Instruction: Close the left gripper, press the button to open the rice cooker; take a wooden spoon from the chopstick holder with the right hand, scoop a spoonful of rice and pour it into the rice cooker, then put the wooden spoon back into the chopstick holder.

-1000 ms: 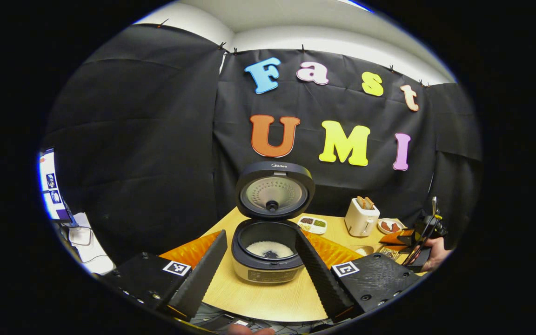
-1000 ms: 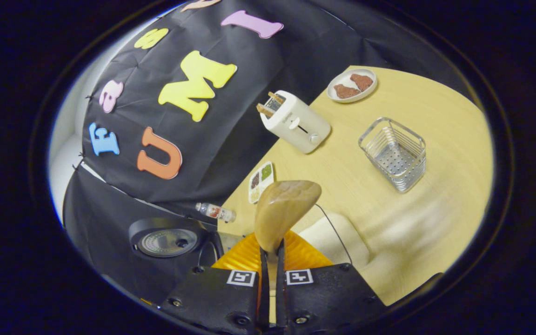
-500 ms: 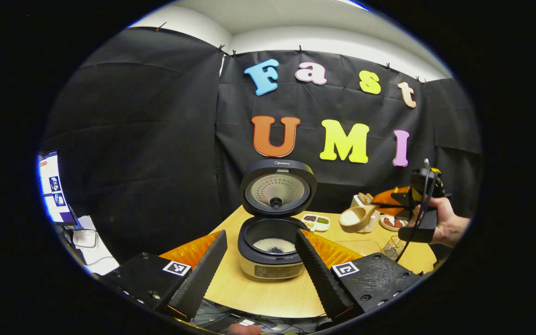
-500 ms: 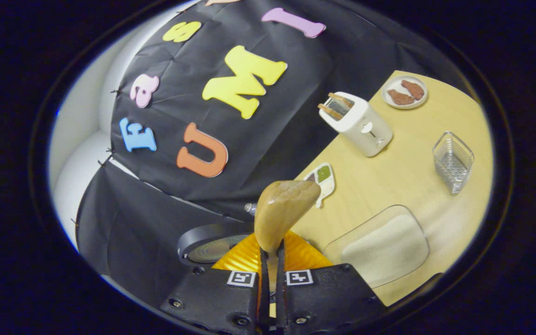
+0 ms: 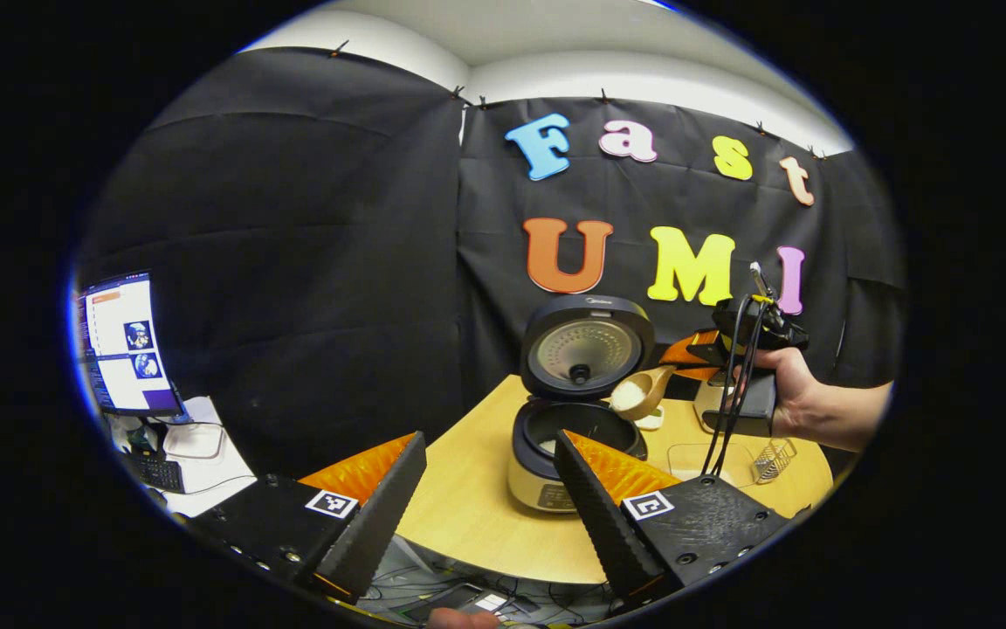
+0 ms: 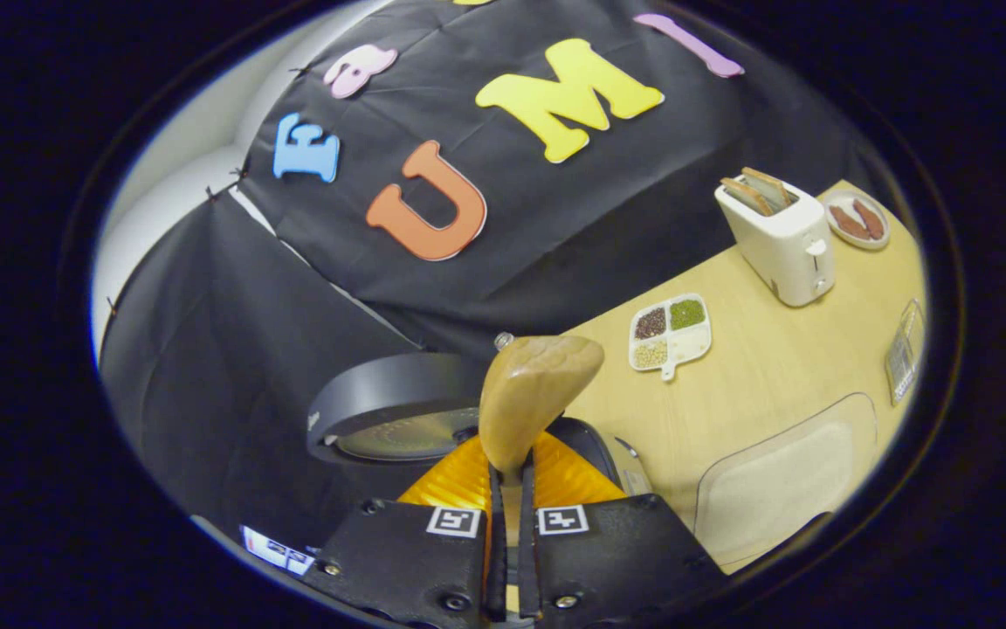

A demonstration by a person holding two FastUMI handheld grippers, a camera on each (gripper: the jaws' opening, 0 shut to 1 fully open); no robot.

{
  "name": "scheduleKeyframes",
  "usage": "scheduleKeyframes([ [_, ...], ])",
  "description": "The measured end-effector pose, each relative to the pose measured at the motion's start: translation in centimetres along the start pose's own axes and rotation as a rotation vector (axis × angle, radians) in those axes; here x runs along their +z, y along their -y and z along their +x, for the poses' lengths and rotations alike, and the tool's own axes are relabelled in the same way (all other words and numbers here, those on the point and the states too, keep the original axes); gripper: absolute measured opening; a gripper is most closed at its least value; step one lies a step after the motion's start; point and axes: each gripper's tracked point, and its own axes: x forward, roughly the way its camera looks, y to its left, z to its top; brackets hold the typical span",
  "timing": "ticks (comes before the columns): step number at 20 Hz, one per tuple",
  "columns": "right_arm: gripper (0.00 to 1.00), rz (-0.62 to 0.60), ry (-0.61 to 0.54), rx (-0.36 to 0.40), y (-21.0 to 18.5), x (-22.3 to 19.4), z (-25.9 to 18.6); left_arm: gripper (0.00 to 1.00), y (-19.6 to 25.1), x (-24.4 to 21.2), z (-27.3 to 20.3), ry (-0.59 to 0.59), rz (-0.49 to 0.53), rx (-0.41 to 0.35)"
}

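The rice cooker [image 5: 555,467] stands open on the wooden table, its round lid [image 5: 586,345] upright, white rice in the pot. In the left gripper view, the wooden spoon [image 5: 638,393] carries rice and hovers tilted just over the pot's right rim. My right gripper [image 5: 702,351], held by a hand [image 5: 787,393], is shut on its handle. In the right gripper view, the spoon's back [image 6: 534,397] rises from my right gripper [image 6: 510,489], above the cooker lid [image 6: 398,419]. My left gripper [image 5: 490,515] is open, short of the cooker, holding nothing. The wire chopstick holder [image 5: 774,459] stands at the right.
A clear tray of rice [image 6: 774,480] lies right of the cooker. Behind it are a divided seasoning dish [image 6: 669,332], a white toaster [image 6: 778,236] and a small plate [image 6: 857,220]. A monitor [image 5: 123,345] and a keyboard sit off the table's left.
My right gripper rose from the rice tray with the loaded spoon and carried it left to the cooker's opening. My left gripper drew back and swung left, staying open.
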Motion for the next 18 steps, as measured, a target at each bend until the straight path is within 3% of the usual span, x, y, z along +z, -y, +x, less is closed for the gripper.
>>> scheduleKeyframes([
  [6,0.11,-0.224,0.008,-0.068,-0.5,-1.8,2.2,0.95,-3.7,-1.7,-0.6,-0.029,-0.055,0.065],
  [14,0.11,-0.468,0.05,-0.106,-1.9,-1.8,2.5,0.95,-4.7,-1.9,-0.3,-0.035,-0.077,0.072],
  [18,0.11,-0.649,0.102,-0.092,-4.2,-1.5,1.9,0.95,-4.6,-1.8,-0.1,-0.034,-0.076,0.063],
])
